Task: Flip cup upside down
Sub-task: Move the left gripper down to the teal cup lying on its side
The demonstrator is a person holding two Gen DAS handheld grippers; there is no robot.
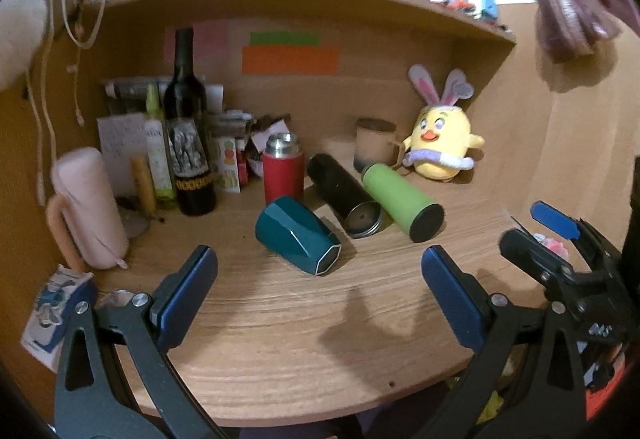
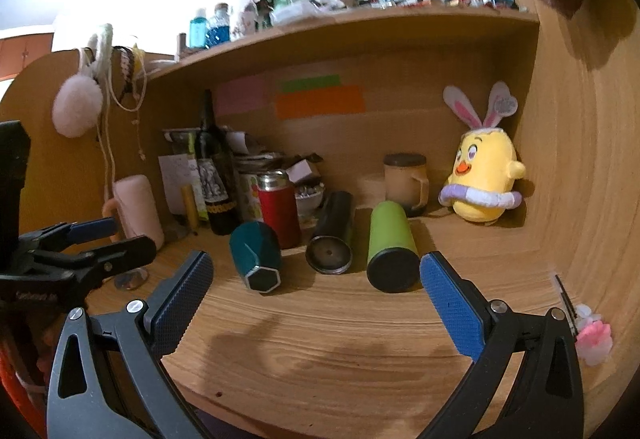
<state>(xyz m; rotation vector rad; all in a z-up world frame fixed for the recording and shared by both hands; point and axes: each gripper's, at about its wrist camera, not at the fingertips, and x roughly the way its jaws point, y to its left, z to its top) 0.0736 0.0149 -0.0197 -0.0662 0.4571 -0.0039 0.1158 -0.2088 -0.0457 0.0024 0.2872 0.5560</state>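
A teal faceted cup (image 1: 298,235) lies on its side on the wooden desk (image 1: 304,339), its hexagonal base towards me; it also shows in the right wrist view (image 2: 256,255). My left gripper (image 1: 320,275) is open and empty, a short way in front of the cup. My right gripper (image 2: 316,283) is open and empty, in front of the lying bottles; it shows at the right edge of the left wrist view (image 1: 532,231). The left gripper shows at the left edge of the right wrist view (image 2: 104,239).
A black flask (image 1: 344,191) and a green flask (image 1: 400,199) lie on their sides right of the cup. A red thermos (image 1: 282,167), a wine bottle (image 1: 188,135), a beige mug (image 1: 374,143), a yellow chick plush (image 1: 440,139) and a pink case (image 1: 88,207) stand behind.
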